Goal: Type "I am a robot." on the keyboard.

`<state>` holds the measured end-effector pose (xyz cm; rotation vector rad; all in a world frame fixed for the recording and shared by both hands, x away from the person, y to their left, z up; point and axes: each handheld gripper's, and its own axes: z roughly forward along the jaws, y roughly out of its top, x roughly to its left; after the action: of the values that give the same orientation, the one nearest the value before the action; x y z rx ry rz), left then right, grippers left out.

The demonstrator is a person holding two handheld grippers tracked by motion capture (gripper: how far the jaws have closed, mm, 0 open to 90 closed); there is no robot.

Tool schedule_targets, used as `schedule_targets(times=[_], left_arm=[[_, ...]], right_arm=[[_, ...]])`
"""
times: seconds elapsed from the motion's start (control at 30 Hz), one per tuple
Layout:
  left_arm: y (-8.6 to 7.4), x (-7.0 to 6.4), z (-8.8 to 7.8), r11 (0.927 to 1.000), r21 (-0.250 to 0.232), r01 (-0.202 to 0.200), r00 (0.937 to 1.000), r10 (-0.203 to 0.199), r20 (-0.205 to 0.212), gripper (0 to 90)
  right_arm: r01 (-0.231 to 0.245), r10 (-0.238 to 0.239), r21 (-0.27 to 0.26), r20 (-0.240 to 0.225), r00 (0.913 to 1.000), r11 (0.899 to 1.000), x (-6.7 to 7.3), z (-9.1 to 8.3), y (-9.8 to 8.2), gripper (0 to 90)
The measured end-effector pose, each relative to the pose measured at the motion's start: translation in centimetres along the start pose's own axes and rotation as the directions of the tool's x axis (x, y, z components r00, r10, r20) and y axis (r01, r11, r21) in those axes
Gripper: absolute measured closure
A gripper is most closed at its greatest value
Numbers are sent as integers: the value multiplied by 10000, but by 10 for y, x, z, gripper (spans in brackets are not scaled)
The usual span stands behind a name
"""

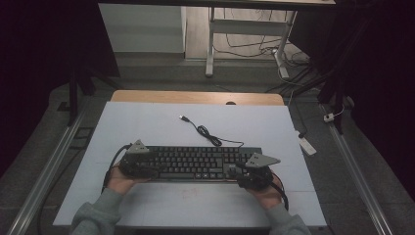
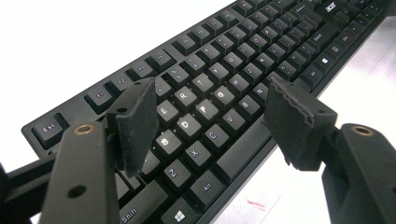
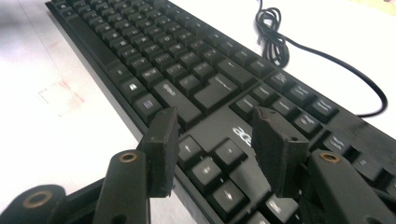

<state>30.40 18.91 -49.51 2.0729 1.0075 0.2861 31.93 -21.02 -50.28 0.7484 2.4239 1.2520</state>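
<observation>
- Table [image 1: 147, 122]: bearing the keyboard [image 1: 195, 161], which is lying flat near the front edge, within reach.
- Left gripper [image 1: 147, 169]: hovering over the keyboard's left end, jaws spread, gripping nothing.
- Right gripper [image 1: 244, 172]: mirroring it at the right end, likewise released, probably readying a two-ended lift.
- Cable [image 1: 205, 132]: trailing loose behind.

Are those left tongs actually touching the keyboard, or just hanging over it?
Cannot tell. In the left gripper view the left tongs stand open over the keyboard, letter keys visible between the pads, but no view shows contact or a gap under the tips plainly.
</observation>
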Motion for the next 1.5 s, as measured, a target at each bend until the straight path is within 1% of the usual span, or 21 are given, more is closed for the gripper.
schedule_targets(times=[0.07, 0.17, 0.33, 0.43, 0.5, 0.6, 0.77, 0.9, 1.0, 1.2, 1.27, 1.37, 1.5], left_arm=[[0, 0, 1, 10000, 4, 13, 10000, -13, 7, 347], [0, -1, 1, 10000, 20, -16, 10000, 16, 2, 346], [0, 0, 2, 10000, 63, -28, 10000, 28, 15, 345], [0, 0, 2, 10000, 69, -26, 10000, 26, 0, 344], [0, 0, 2, 10000, 77, -22, 10000, 22, 1, 344], [0, 0, 3, 9999, 100, -49, 10000, 49, 4, 343], [0, -1, 3, 9999, 126, -74, 10000, 74, 26, 343], [0, -1, 4, 9999, 136, -96, 10000, 96, 22, 343], [0, -1, 4, 9998, 159, -102, 9999, 102, 21, 343], [0, -2, 4, 9998, 149, -115, 9999, 114, 16, 342], [0, -2, 4, 9998, 154, -118, 9999, 118, 16, 342], [0, -2, 4, 9997, 183, -140, 9999, 140, 19, 342], [0, -1, 4, 9997, 200, -142, 9999, 142, 24, 342]], right_arm=[[-9, 9, -22, -25, 10000, 10000, 1, 2, 2, 533], [-59, 58, -101, -106, 9999, 9999, 2, 5, 6, 575], [87, -92, -163, -304, 9995, 9998, 7, 11, 14, 703], [243, -247, -94, -432, 9988, 9997, 9, 15, 19, 786], [263, -267, -77, -566, 9980, 9996, 10, 18, 22, 840], [394, -392, 10, -649, 9971, 9992, 12, 23, 25, 897], [337, -334, 38, -652, 9973, 9994, 13, 32, 32, 899], [250, -247, 30, -677, 9974, 9997, 15, 44, 39, 899], [350, -336, 189, -687, 9971, 9992, 17, 54, 43, 899], [375, -348, 385, -682, 9971, 9986, 21, 76, 55, 898], [399, -363, 472, -746, 9965, 9981, 23, 83, 58, 897], [521, -475, 596, -770, 9959, 9969, 27, 92, 62, 897], [540, -485, 648, -843, 9953, 9964, 29, 102, 67, 896]])
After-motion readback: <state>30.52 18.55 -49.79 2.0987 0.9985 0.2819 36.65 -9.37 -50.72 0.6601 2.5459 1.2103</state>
